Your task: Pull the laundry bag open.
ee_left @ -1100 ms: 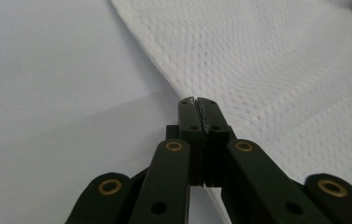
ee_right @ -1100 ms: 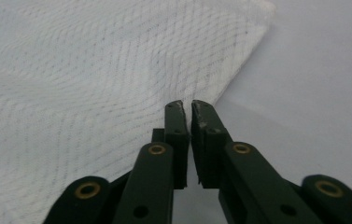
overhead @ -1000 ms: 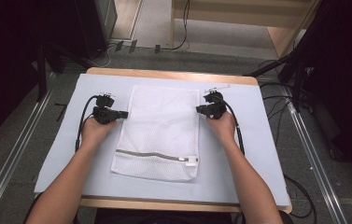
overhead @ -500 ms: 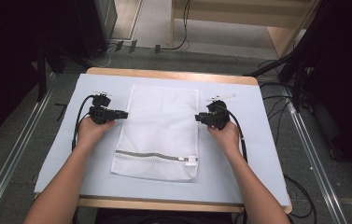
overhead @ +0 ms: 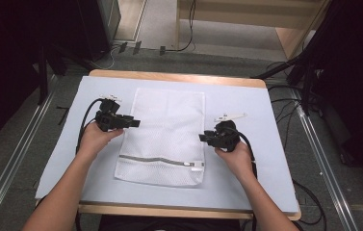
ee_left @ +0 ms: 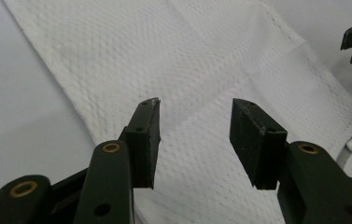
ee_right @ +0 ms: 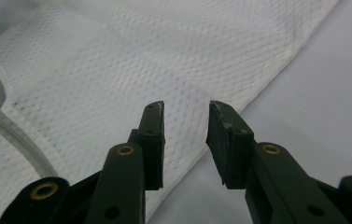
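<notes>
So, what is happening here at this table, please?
A person holds a black two-jaw tool in each hand over a white mesh laundry bag with a grey zipper, lying flat on a pale blue table cover. The left tool is at the bag's left edge, the right tool at its right edge. Both are open, holding nothing yet.

the mesh bag between the two claws is white netted cloth, dimpled and matt. the left gripper and right gripper have matt black plastic jaws with brass-coloured rivets. beneath them, the table cover looks smooth, pale and matt.
</notes>
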